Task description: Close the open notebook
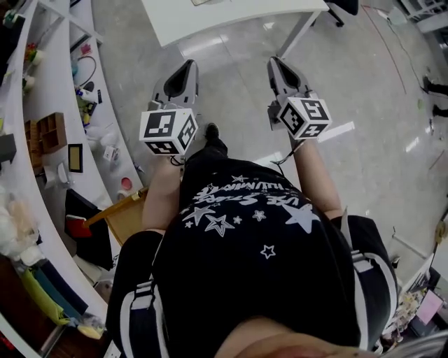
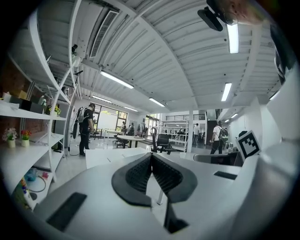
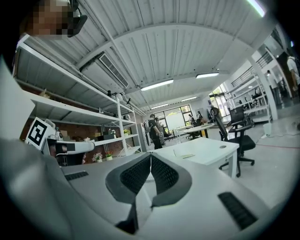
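Observation:
Both grippers are held level in front of the person, above the glossy floor and short of a white table (image 1: 231, 21). My left gripper (image 1: 187, 66) is shut with nothing between its jaws; in the left gripper view its ribbed pads (image 2: 140, 173) meet at the tip. My right gripper (image 1: 275, 63) is likewise shut and empty, its pads (image 3: 164, 176) closed together. A thin flat pale thing (image 3: 187, 155) lies on the white table (image 3: 206, 150) ahead of the right gripper. I cannot tell whether it is the notebook, or whether it lies open.
Curved white shelves (image 1: 42, 140) crowded with small items run along the left. The table's leg (image 1: 297, 35) slants down near the right gripper. A black office chair (image 3: 234, 136) stands right of the table. A person in black (image 3: 153, 131) stands farther back.

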`<action>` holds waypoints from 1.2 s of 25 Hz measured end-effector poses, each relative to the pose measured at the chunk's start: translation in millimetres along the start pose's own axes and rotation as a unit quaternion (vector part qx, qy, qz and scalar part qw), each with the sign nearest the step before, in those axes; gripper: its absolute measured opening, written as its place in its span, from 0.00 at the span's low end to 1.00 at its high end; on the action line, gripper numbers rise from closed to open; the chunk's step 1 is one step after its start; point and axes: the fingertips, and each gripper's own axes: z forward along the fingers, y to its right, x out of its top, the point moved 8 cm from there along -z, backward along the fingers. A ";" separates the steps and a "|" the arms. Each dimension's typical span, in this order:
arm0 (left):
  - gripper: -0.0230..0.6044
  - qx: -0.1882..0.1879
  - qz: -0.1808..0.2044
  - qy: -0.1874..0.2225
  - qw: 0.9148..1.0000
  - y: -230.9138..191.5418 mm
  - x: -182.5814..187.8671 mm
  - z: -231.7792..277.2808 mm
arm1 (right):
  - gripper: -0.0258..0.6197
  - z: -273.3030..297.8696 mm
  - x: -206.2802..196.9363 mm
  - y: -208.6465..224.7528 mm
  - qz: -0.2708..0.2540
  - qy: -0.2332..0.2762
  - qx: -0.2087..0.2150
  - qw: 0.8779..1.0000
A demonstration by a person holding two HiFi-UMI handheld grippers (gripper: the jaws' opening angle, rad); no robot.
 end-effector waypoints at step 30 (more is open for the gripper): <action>0.06 0.013 -0.039 -0.024 0.999 -182.0 -4.0 130.4 | 0.05 231.6 14.6 4.7 -0.033 -0.031 -0.018 0.999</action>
